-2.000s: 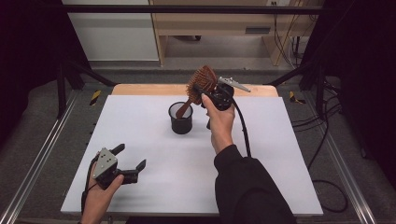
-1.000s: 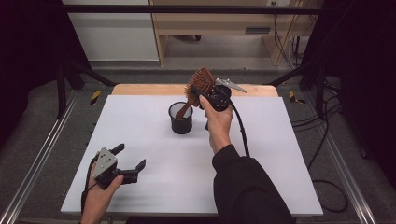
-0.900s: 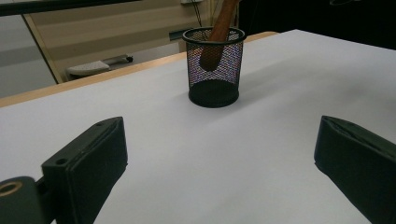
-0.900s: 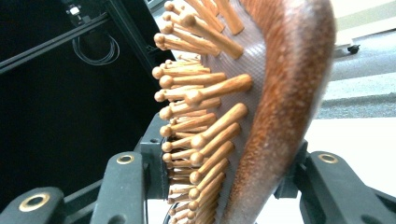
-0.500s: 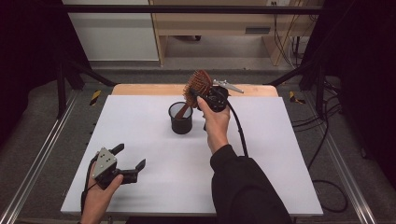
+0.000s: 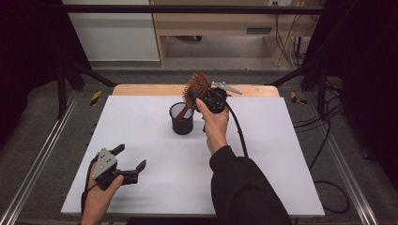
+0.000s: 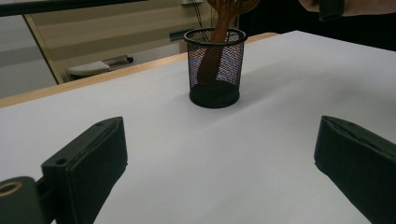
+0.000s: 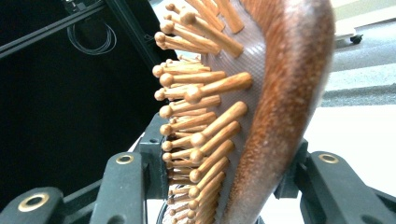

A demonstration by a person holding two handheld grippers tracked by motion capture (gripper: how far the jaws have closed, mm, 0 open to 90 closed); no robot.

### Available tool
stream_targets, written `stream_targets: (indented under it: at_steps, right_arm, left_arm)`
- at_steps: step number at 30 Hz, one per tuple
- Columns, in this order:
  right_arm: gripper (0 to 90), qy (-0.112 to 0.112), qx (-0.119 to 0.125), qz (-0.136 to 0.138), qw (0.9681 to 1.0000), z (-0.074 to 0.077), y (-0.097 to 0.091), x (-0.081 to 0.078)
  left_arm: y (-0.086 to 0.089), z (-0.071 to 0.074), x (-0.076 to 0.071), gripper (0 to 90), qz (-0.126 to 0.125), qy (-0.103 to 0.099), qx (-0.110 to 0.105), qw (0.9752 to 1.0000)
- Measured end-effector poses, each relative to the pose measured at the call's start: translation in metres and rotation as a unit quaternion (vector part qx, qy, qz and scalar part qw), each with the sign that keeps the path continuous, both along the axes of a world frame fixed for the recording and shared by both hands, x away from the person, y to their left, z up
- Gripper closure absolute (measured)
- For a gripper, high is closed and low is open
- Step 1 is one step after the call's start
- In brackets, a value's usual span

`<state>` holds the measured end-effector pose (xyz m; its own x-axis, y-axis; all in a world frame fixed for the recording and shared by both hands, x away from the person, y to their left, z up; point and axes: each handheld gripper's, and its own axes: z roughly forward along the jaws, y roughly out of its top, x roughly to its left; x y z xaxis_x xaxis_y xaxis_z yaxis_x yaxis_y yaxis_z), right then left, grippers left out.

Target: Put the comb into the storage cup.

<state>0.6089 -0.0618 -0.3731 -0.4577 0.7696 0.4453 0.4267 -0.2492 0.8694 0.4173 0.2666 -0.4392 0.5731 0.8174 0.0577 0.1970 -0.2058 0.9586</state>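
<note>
A brown wooden hairbrush (image 6: 198, 85) with wooden bristles stands tilted, its handle down inside a black mesh cup (image 6: 181, 118) at the back middle of the white table. My right gripper (image 6: 202, 95) is shut on the brush head, held above and just right of the cup. In the right gripper view the brush head (image 8: 261, 93) sits between both jaws, bristles facing left. The left gripper (image 6: 127, 158) rests open near the table's front left corner, with nothing between its jaws. From the left gripper view the cup (image 7: 215, 65) stands ahead with the brush handle (image 7: 212, 51) inside it.
The white tabletop (image 6: 281, 154) has a wooden strip (image 6: 141, 89) along its far edge. Metal rails (image 6: 37, 154) flank the table on both sides. Black cables (image 6: 324, 140) lie on the floor to the right. A cable (image 6: 237, 129) trails from the right gripper.
The right gripper with the brush has shifted slightly left and toward the cup, the handle staying in the cup. The left gripper has not moved.
</note>
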Motion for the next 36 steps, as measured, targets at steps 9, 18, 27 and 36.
stream_targets:
  at_steps: [9,18,27,36]
  right_arm:
    - [50.5,0.003,-0.001,0.002,1.0,-0.002,0.001,0.001]
    - [50.4,0.007,0.001,0.003,1.0,-0.005,0.001,0.002]
    - [50.3,0.012,0.003,0.005,0.9999,-0.009,0.002,0.003]
    - [50.2,0.018,0.006,0.006,0.9998,-0.011,0.002,0.003]
  left_arm:
    - [0.0,0.0,0.0,2.6,-0.001,0.0,0.0,1.0]
    - [0.0,0.0,0.0,2.6,-0.001,0.0,0.0,1.0]
    - [0.0,0.0,0.0,2.6,-0.001,0.0,0.001,1.0]
    - [0.0,0.0,0.0,2.6,-0.001,0.0,0.001,1.0]
